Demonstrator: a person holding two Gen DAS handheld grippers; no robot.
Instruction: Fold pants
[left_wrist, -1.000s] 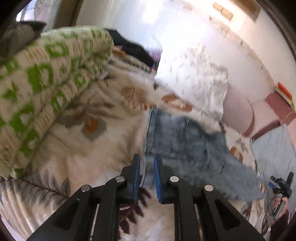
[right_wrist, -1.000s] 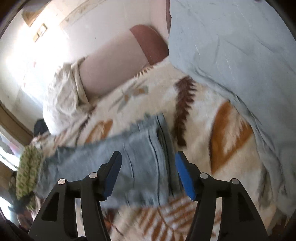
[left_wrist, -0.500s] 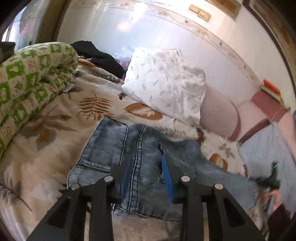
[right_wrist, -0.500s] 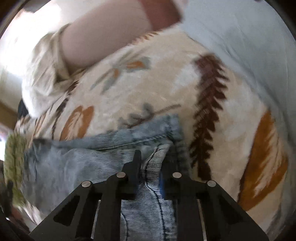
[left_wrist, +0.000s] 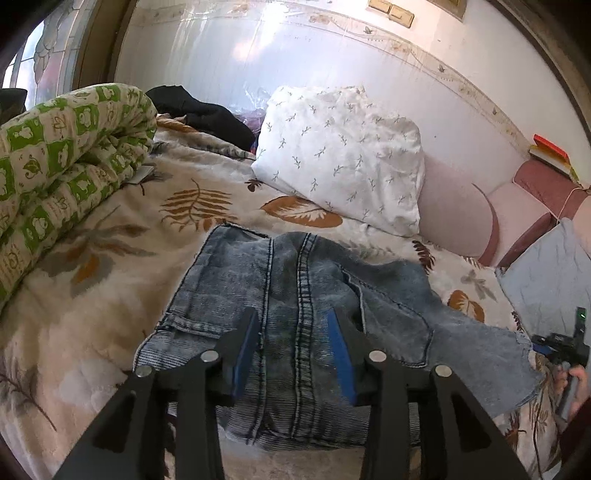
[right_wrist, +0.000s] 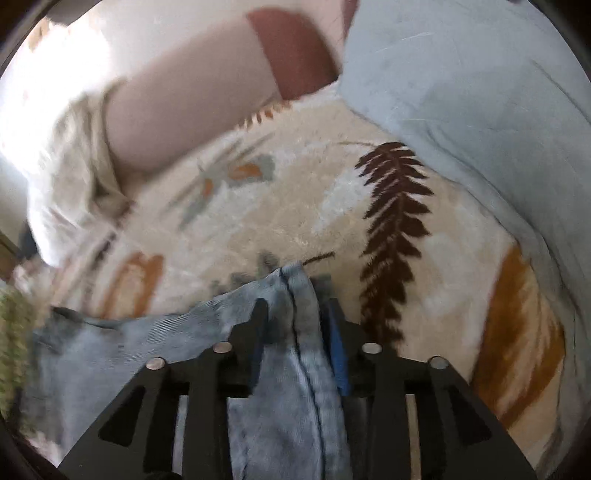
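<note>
Faded blue denim pants (left_wrist: 295, 295) lie on a cream leaf-print bedspread (left_wrist: 92, 295), legs running toward the right. My left gripper (left_wrist: 293, 328) is open, its jaws straddling the pants' middle seam near the waistband, just above the cloth. My right gripper (right_wrist: 293, 325) is shut on the hem end of the pants (right_wrist: 291, 295), with the cloth bunched between its blue pads and lifted off the bedspread (right_wrist: 332, 206). The right gripper also shows at the far right in the left wrist view (left_wrist: 561, 347), held by a hand.
A rolled green-and-white quilt (left_wrist: 66, 166) lies at the left. A white pillow (left_wrist: 343, 155) and pink bolster (left_wrist: 458, 218) lie at the back by the wall. A grey-blue sheet (right_wrist: 480, 92) covers the right side. Dark clothes (left_wrist: 199, 110) lie far back.
My left gripper opened and moved over the waist end of the pants. My right gripper closed on the hem end and lifted it, pulling the cloth up.
</note>
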